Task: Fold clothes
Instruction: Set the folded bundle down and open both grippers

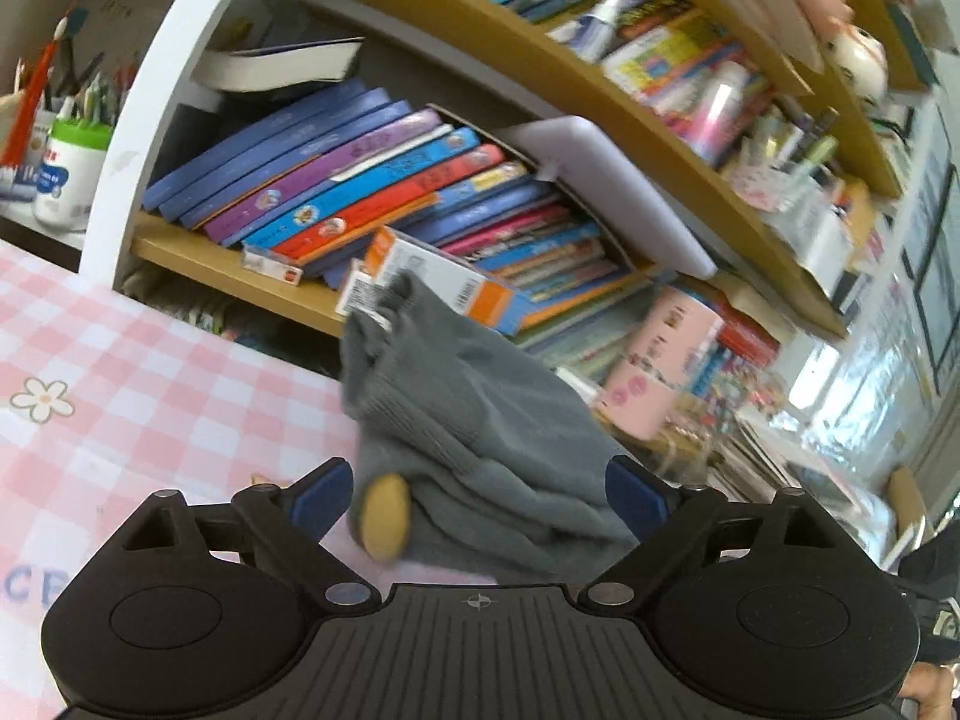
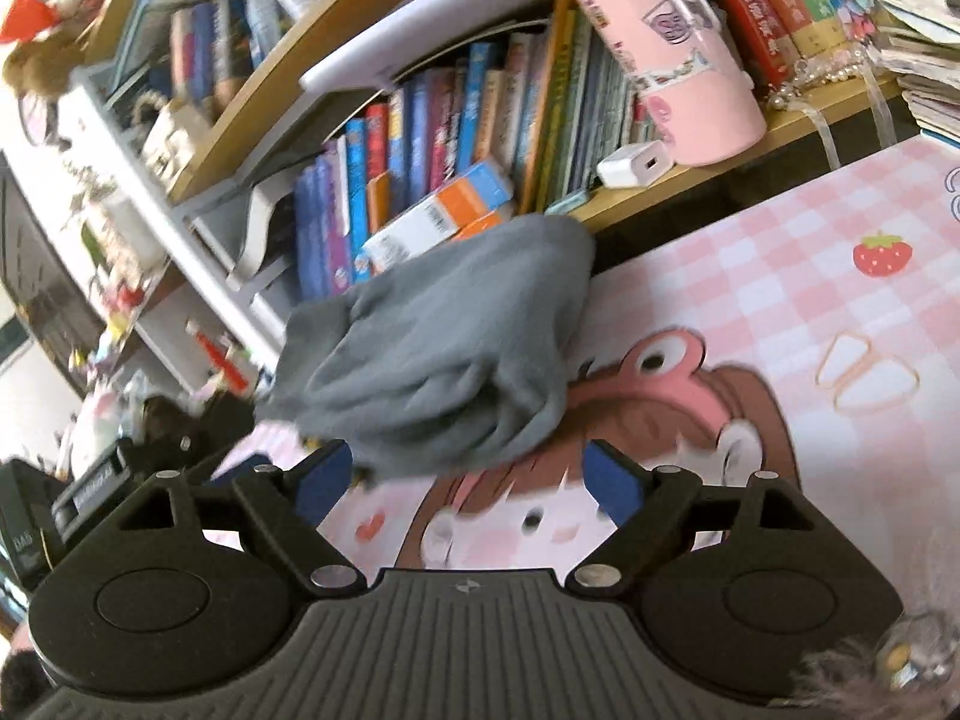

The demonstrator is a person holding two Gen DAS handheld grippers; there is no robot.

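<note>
A grey knitted garment [image 1: 468, 420] lies bunched in a heap on the pink checked table mat [image 1: 120, 372], with a tan patch [image 1: 387, 516] on its near side. My left gripper [image 1: 480, 495] is open, its blue-padded fingers [image 1: 318, 495] either side of the heap's near edge. In the right wrist view the same garment [image 2: 432, 360] sits crumpled on the mat [image 2: 750, 276]. My right gripper [image 2: 471, 477] is open just in front of it, the left pad [image 2: 324, 474] at the cloth's edge. Neither gripper holds anything.
A wooden bookshelf [image 1: 252, 276] packed with books stands right behind the garment. An orange and white box [image 2: 438, 216] leans on the shelf edge above the cloth. A pink cup [image 2: 672, 60] and a white charger [image 2: 636, 165] sit on the shelf. A pen pot [image 1: 66, 174] stands far left.
</note>
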